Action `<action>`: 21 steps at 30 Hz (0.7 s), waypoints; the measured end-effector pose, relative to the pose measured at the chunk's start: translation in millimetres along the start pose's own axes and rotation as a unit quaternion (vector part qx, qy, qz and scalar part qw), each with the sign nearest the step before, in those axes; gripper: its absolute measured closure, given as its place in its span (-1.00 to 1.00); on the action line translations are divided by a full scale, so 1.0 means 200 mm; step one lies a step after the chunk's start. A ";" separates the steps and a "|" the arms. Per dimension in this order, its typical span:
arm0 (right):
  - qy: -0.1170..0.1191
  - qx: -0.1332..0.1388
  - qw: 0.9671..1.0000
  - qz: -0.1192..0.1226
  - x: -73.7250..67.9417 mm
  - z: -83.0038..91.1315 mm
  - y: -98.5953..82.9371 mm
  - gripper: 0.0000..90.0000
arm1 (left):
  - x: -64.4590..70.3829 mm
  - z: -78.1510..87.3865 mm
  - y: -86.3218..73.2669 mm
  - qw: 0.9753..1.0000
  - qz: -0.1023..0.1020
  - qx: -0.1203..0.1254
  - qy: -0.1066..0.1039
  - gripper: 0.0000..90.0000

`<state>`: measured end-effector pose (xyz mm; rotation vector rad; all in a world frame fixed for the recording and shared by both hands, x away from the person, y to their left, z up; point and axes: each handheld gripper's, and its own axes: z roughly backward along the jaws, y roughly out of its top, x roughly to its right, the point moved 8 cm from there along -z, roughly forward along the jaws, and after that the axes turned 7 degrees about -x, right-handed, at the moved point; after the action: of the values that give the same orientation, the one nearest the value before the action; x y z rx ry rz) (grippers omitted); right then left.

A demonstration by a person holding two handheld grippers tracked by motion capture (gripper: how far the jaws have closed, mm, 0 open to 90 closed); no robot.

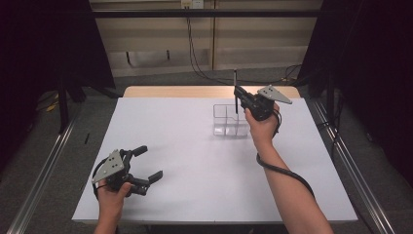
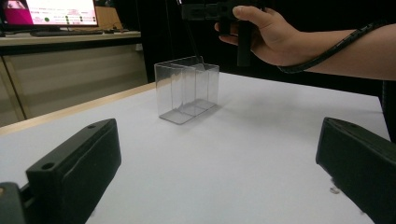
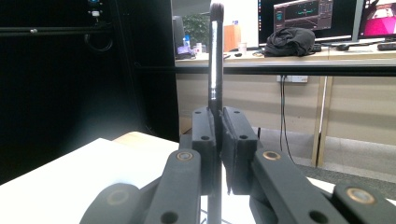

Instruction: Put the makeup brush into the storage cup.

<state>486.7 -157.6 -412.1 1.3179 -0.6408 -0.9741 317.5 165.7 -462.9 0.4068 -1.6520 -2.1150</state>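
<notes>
High view, container: a clear plastic organizer (image 1: 230, 120) with compartments stands at the far right part of the white table (image 1: 195, 161); I cannot tell any contents.
High view, right claw (image 1: 237, 91): held over the organizer's right end, clamped on a thin black pen (image 1: 235, 83) that stands upright, its lower end dipping toward a rear compartment.
High view, left claw (image 1: 147, 163): near the table's front left, jaws spread wide, holding nothing.
Left gripper view, container: the organizer (image 2: 187, 88) sits well ahead, its walls see-through; the pen's (image 2: 192, 44) thin shaft hangs at its far end.
Right gripper view, claw: jaws pressed together on the pen (image 3: 215, 60), which rises vertically.
</notes>
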 end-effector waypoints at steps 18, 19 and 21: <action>0.008 -0.012 1.000 0.005 -0.03 -0.02 -0.05 0.87 | 0.00 0.01 0.00 1.000 -0.001 0.002 0.002 -1.00; 0.008 -0.013 1.000 0.008 -0.03 -0.02 -0.05 0.87 | 0.00 0.01 0.00 1.000 0.001 0.002 0.002 -1.00; 0.009 -0.014 1.000 0.004 -0.03 -0.01 -0.06 0.87 | 0.00 0.01 0.00 1.000 0.002 0.003 0.001 -1.00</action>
<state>483.0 -150.2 -423.7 1.2977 -0.6161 -0.9603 317.1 166.9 -461.8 0.4062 -1.6583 -2.1064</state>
